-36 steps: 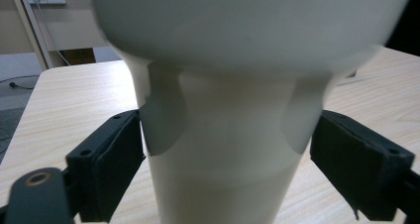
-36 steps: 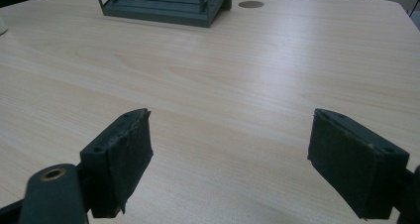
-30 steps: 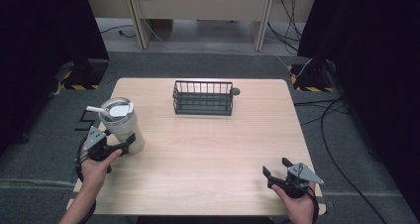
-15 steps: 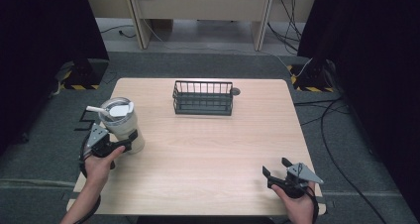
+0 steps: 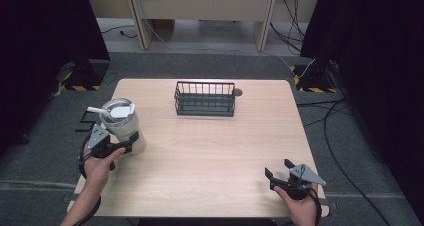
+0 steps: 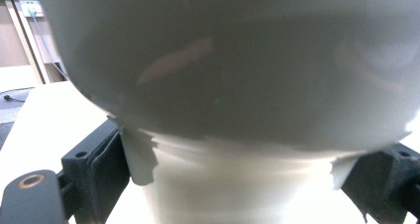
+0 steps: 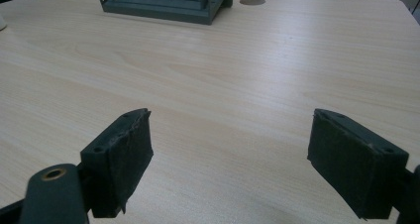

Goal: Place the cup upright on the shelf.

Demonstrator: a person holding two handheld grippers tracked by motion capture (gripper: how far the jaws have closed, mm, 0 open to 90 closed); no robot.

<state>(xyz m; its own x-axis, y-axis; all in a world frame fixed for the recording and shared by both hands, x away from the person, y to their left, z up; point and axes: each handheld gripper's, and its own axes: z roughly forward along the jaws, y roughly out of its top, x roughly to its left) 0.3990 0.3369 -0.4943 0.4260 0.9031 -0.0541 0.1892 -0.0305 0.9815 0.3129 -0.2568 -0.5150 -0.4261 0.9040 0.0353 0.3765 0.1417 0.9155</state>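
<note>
We see tumbler (image 5: 122, 126) upright near left edge of table (image 5: 215, 156), straw (image 5: 96, 109) projecting from lid. Left gripper (image 5: 124, 147) at tumbler's lower body; in left gripper view, tumbler (image 6: 233, 85) sits between jaws, both pads at its narrow base, jaws clamped on it. Right gripper (image 5: 280, 170) near front right corner of table, well apart from tumbler; we note jaws wide apart, bare wood between them. Wire basket (image 5: 205, 98) toward far edge, centre.
</note>
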